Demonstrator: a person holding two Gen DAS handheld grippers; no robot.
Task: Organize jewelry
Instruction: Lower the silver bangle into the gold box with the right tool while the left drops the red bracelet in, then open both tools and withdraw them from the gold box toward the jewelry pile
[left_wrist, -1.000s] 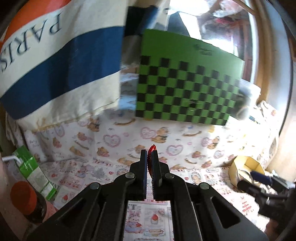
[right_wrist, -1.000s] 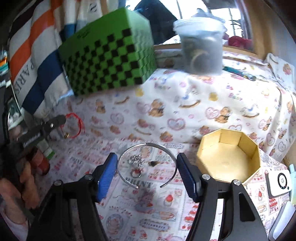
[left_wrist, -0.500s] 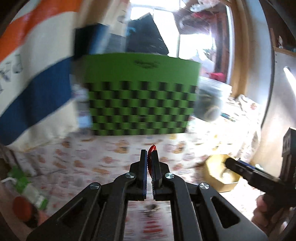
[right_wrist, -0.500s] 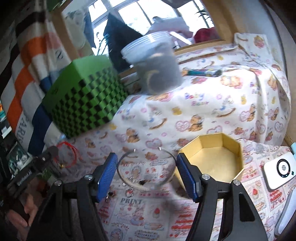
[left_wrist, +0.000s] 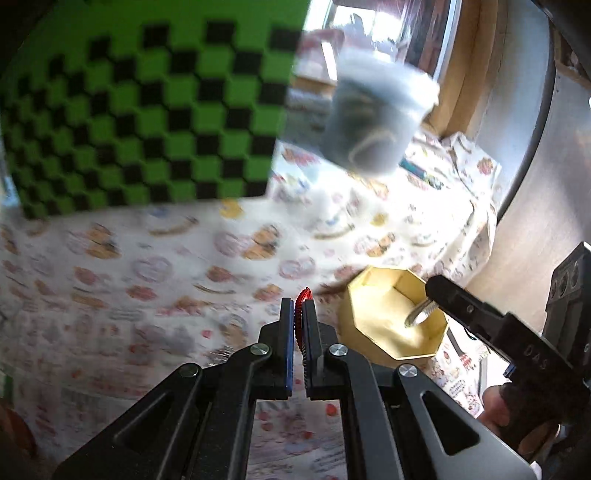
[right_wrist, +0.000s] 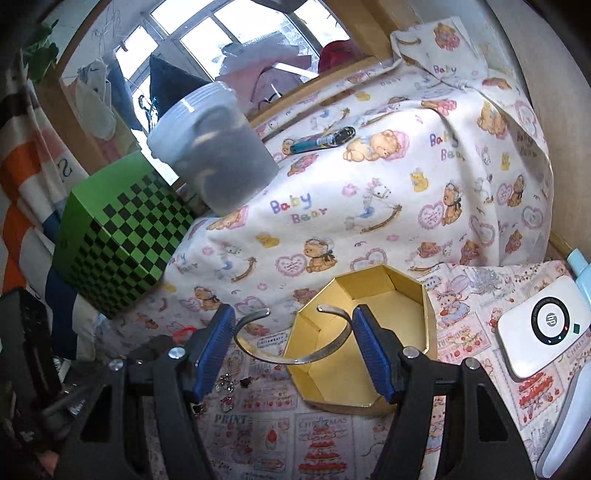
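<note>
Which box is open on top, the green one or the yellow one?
The yellow octagonal cardboard box is open, showing its bare inside. The green-and-black checkered box behind it is closed on every side that shows.

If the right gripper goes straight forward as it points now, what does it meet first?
Most likely the yellow box: the right gripper, holding the silver bangle, points at its open top. Depth is unclear.

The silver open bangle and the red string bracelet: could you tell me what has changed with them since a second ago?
The right gripper has carried the silver open bangle from above the loose rings over to the gold octagonal box. The left gripper, still shut on the red string bracelet, swung toward that box too.
</note>
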